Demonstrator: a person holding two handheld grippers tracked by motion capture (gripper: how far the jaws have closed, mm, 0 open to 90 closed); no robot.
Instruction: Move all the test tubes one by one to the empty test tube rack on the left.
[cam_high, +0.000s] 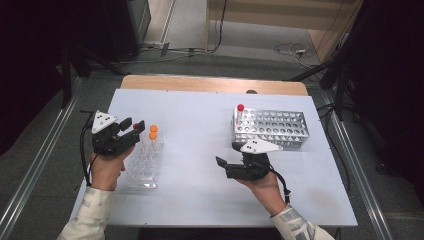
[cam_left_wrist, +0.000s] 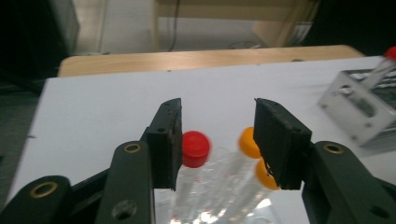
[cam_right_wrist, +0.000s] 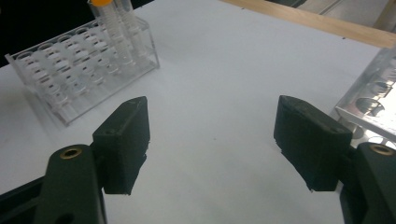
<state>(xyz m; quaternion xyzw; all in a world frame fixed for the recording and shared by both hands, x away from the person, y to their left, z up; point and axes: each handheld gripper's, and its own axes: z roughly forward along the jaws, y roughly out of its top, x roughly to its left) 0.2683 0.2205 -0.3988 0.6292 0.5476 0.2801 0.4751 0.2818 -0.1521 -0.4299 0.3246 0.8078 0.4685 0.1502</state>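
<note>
The left gripper (cam_left_wrist: 217, 140) hangs over the far end of the clear plastic tube rack (cam_high: 145, 165), which stands at the left side of the white counter (cam_high: 200, 130). Its jaws are half apart and press on nothing. Between them, close to the inner face of the left jaw, stands the red-capped tube (cam_left_wrist: 195, 149); in the left gripper view I cannot tell if the cap touches that pad or is only just beside it. The two orange-capped tubes (cam_left_wrist: 250, 142) stand in the same rack on the side of the right jaw, and that jaw hides a part of them. In the high view the left gripper (cam_high: 136, 126) is seen just beside these orange caps, with the red cap between its tips.

The right gripper (cam_right_wrist: 212, 140) is held low over a bare part of the counter, with its jaws wide apart and nothing between them. In the high view the right gripper (cam_high: 226, 156) is just in front of the metal tube rack (cam_high: 272, 127), on the person's side of it. One tube with a red cap (cam_high: 240, 107) stands at the far left corner of this metal rack, well apart from the gripper. In the right gripper view the clear rack lies far to the upper left of the jaws
</note>
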